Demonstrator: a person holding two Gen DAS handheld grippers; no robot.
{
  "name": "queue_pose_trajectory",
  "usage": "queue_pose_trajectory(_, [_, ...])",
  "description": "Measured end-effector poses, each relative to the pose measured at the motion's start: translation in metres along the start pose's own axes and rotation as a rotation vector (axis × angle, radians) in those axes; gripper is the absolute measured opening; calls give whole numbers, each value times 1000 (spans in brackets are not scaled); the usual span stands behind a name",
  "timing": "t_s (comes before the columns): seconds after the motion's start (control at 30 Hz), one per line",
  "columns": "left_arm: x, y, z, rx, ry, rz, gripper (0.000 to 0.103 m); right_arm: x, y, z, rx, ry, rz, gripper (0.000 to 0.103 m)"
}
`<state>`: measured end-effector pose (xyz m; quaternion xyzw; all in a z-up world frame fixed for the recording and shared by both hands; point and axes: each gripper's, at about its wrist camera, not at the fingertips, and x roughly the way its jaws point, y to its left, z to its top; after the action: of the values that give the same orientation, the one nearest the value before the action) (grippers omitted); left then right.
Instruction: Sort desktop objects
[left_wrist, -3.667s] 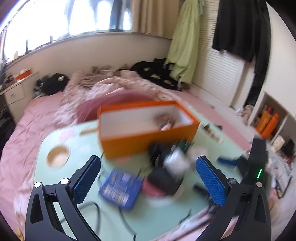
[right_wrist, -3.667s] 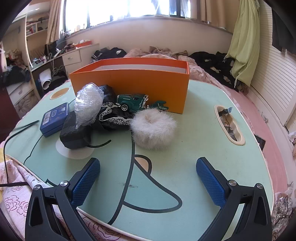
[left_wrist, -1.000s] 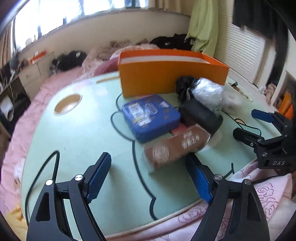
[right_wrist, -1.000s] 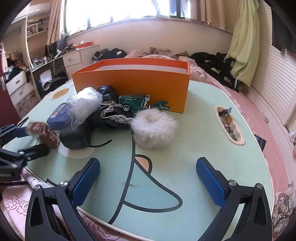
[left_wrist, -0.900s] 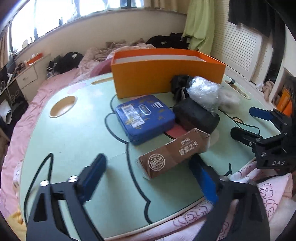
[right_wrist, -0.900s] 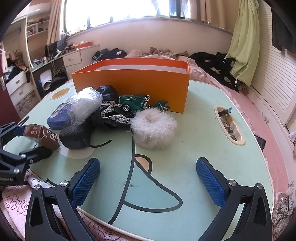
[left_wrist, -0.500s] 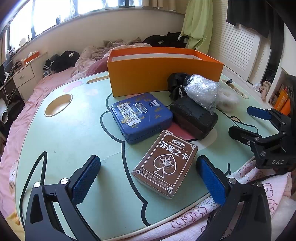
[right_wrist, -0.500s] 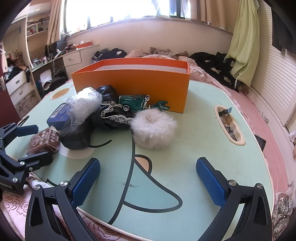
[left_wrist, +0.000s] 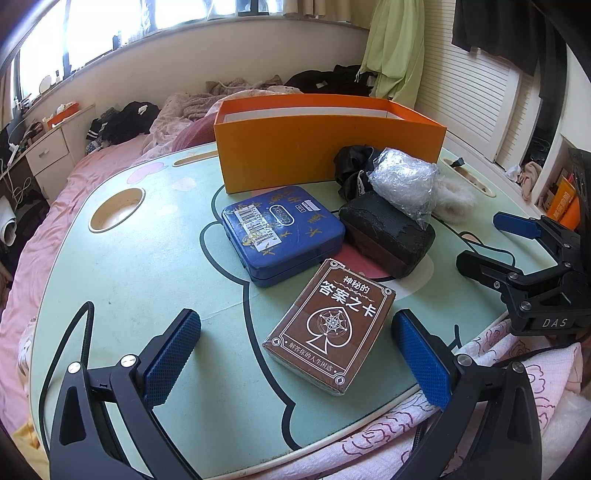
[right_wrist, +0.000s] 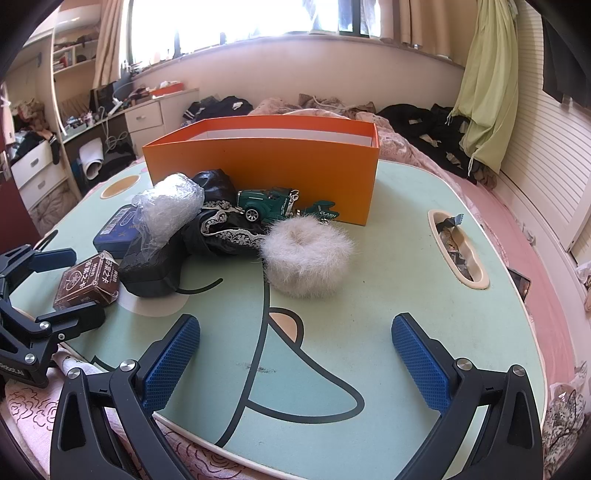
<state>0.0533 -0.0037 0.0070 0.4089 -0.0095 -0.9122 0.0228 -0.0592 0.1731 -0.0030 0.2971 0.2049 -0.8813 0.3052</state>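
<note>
Now left view: left gripper (left_wrist: 295, 345) jaws standing spread, brown card box (left_wrist: 330, 326) just released, lying flat on bench (left_wrist: 147, 266) between them, touching blue tin (left_wrist: 282, 234); not yet sorted into orange box (left_wrist: 325, 142). Right view: right gripper (right_wrist: 295, 350) jaws spread, pinching nothing, idling.

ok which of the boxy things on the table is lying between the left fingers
The brown card box, flat on the table between the open left gripper's fingers. The blue tin and orange box sit farther back.
</note>
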Motion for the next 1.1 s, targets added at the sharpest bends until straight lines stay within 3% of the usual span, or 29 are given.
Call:
queue_pose_trajectory(0.43, [0, 1, -1, -7, 0, -2, 103, -1, 0, 0, -4, -6, 2, 102])
queue_pose_trajectory(0.53, [0, 0, -1, -8, -1, -2, 103, -6, -1, 4, -24, -8, 1, 84])
queue_pose_trajectory(0.6, [0, 1, -1, -9, 0, -2, 103, -13, -2, 17, -70, -14, -5, 56])
queue_pose_trajectory(0.77, [0, 1, -1, -11, 0, -2, 103, -51, -18, 86, -75, -132, 44, 54])
queue_pose_trajectory(0.87, [0, 0, -1, -7, -1, -7, 103, -34, -33, 147, -33, -12, 139, 53])
queue_pose_trajectory(0.9, [0, 0, -1, -8, -1, -8, 103, -23, -35, 161, -20, 38, 161, 49])
queue_pose_trajectory(0.97, [0, 0, 0, -9, -1, -8, 103, 8, -37, 187, 3, 184, 192, 47])
queue_pose_trajectory(1.0, [0, 0, 0, -9, -2, -8, 103, 33, -38, 197, 13, 280, 202, 47])
queue_pose_trajectory(1.1, [0, 1, 0, -17, -2, -10, 103, 80, -35, 203, 17, 456, 186, 47])
